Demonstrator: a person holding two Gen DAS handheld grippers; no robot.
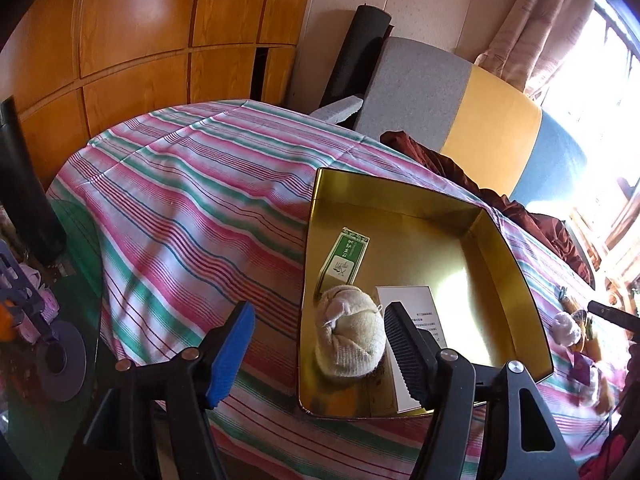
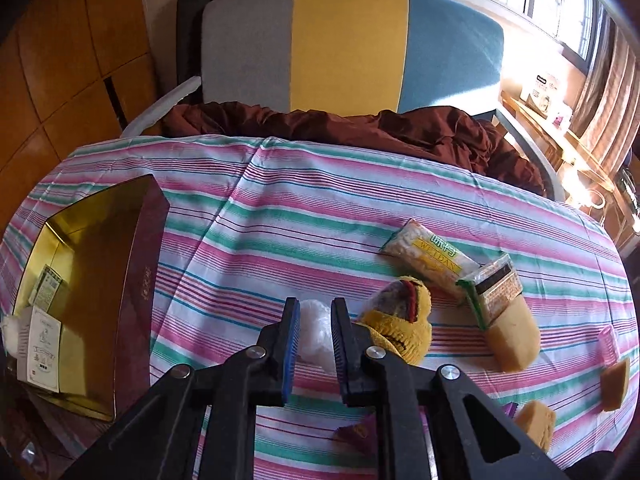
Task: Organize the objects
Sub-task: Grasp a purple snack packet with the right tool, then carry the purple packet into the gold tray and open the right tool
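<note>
A gold tin box (image 1: 512, 264) lies open on the striped tablecloth (image 1: 200, 200). Inside it are a green packet (image 1: 344, 260), a cream sock ball (image 1: 350, 340) and a white carton (image 1: 424, 320). My left gripper (image 1: 320, 356) hangs open over the box's near left corner; the sock ball sits by its right pad, and the blue pad stands well clear of it. In the right wrist view my right gripper (image 2: 316, 312) is shut on a white fluffy ball (image 2: 314, 332), just left of a yellow knitted sock (image 2: 404, 320). The box (image 2: 140, 280) lies at the far left.
Right of the sock lie a yellow snack packet (image 2: 432, 260), a green biscuit packet (image 2: 492, 292), several yellow sponge pieces (image 2: 512, 340) and a pink item (image 2: 608, 342). A brown cloth (image 2: 360, 128) and a three-coloured chair (image 2: 352, 44) border the far table edge.
</note>
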